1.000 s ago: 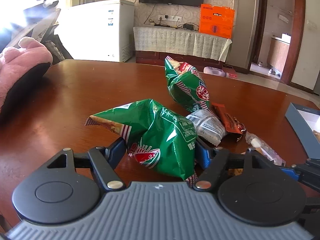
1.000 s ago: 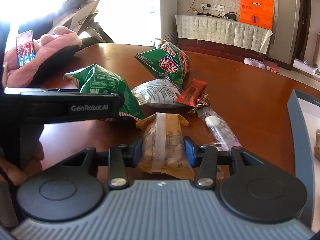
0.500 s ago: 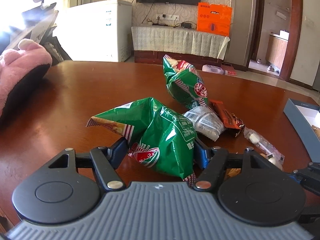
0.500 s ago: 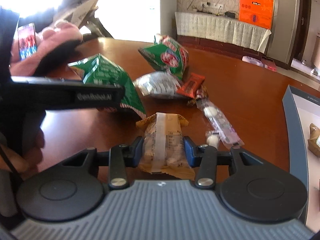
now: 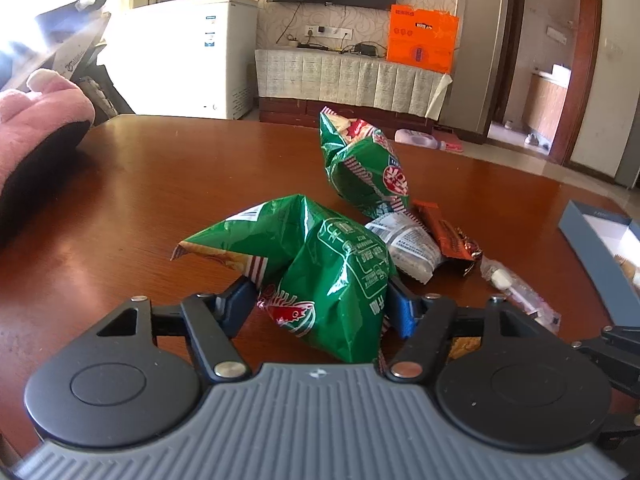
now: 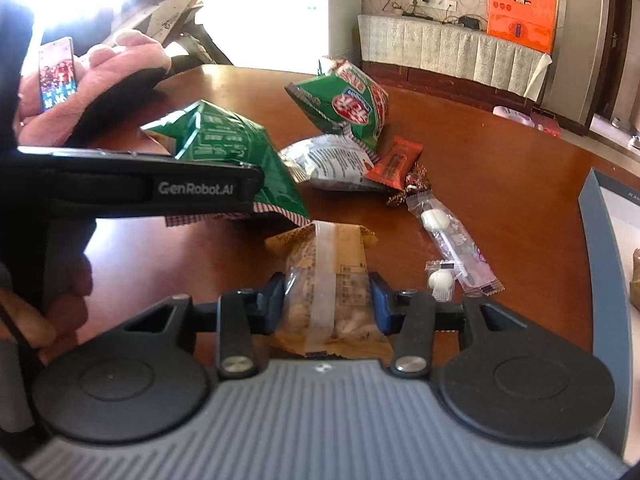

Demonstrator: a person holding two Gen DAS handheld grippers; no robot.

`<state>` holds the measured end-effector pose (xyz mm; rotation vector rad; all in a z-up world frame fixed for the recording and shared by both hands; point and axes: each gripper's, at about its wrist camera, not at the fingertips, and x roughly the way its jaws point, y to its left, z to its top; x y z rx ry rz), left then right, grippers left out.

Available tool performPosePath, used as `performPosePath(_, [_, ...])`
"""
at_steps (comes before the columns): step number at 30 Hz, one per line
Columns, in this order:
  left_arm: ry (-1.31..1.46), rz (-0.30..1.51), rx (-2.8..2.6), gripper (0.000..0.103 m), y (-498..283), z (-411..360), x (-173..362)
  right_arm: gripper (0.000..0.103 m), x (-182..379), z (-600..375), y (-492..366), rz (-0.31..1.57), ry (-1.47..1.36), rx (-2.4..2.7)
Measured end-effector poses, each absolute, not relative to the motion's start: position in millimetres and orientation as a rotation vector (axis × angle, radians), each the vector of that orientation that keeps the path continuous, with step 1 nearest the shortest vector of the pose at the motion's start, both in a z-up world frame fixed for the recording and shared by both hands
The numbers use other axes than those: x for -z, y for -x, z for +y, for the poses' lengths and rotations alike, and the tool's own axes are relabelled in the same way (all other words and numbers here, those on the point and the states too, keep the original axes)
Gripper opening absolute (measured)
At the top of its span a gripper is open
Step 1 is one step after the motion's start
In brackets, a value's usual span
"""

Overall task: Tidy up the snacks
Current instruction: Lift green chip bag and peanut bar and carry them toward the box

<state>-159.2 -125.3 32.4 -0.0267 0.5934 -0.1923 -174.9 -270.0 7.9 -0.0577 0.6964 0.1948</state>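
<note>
on the brown table (image 5: 168,184), both grippers clamp a snack each.

left gripper (image 5: 320,300) grips a green chip bag (image 5: 332,280), right gripper (image 6: 326,300) a tan wrapped pastry (image 6: 328,284). most snacks remain scattered; the grey box (image 6: 596,240) at the right edge seems to hold only a little, so sorting looks barely begun.
</note>
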Motion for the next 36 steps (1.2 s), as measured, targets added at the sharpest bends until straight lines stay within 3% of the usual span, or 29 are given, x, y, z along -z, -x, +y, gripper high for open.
performPosePath(36, [-0.049,0.46,0.251,0.071,212,-179,-78,0.047,-57,-321,225,0.578,0.003,-0.126])
